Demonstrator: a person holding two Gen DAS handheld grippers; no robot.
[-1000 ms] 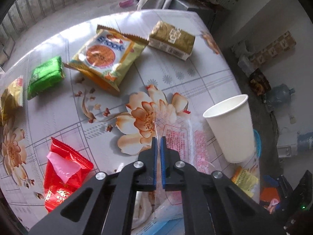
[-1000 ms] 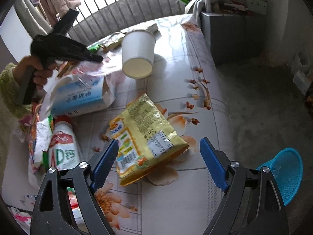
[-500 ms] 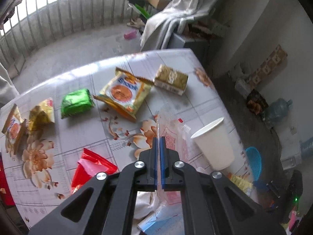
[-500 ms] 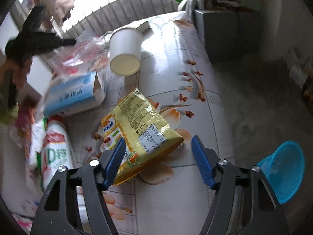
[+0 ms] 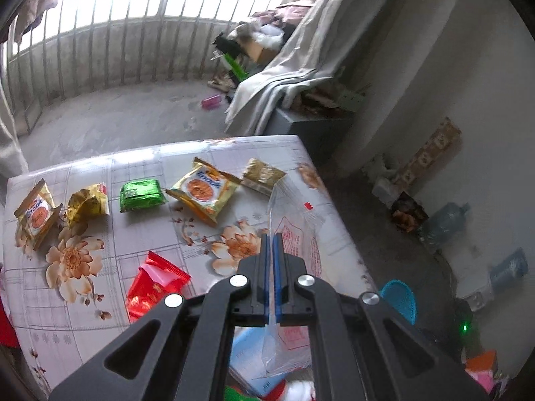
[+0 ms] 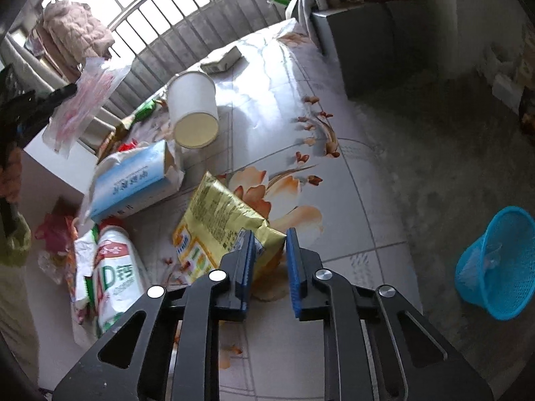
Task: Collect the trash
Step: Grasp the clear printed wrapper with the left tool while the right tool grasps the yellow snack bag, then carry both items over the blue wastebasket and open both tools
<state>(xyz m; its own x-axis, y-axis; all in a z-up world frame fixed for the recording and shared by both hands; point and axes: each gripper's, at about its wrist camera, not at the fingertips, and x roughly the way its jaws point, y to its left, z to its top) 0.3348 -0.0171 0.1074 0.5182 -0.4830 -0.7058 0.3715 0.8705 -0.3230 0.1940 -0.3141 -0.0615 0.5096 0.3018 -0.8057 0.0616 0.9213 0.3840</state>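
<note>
My left gripper (image 5: pixel 270 244) is shut on a clear plastic bag with red print (image 5: pixel 294 230) and holds it well above the table; the bag also shows in the right wrist view (image 6: pixel 83 100). My right gripper (image 6: pixel 270 254) has its jaws narrowed around the corner of a yellow snack packet (image 6: pixel 220 224) lying on the floral table (image 6: pixel 351 200); the pads look close to it, contact unclear. A blue waste basket (image 6: pixel 498 264) stands on the floor to the right, also seen in the left wrist view (image 5: pixel 399 300).
On the table lie a white paper cup (image 6: pixel 194 113), a blue-white carton (image 6: pixel 133 180), a white pouch (image 6: pixel 113 267), a red wrapper (image 5: pixel 153 284), a green packet (image 5: pixel 140 195) and several yellow snack packets (image 5: pixel 204 190). A grey cabinet (image 6: pixel 361 33) stands beyond the table.
My left gripper has risen high above the table with the clear bag. My right gripper has closed in from wide open around the yellow packet's corner.
</note>
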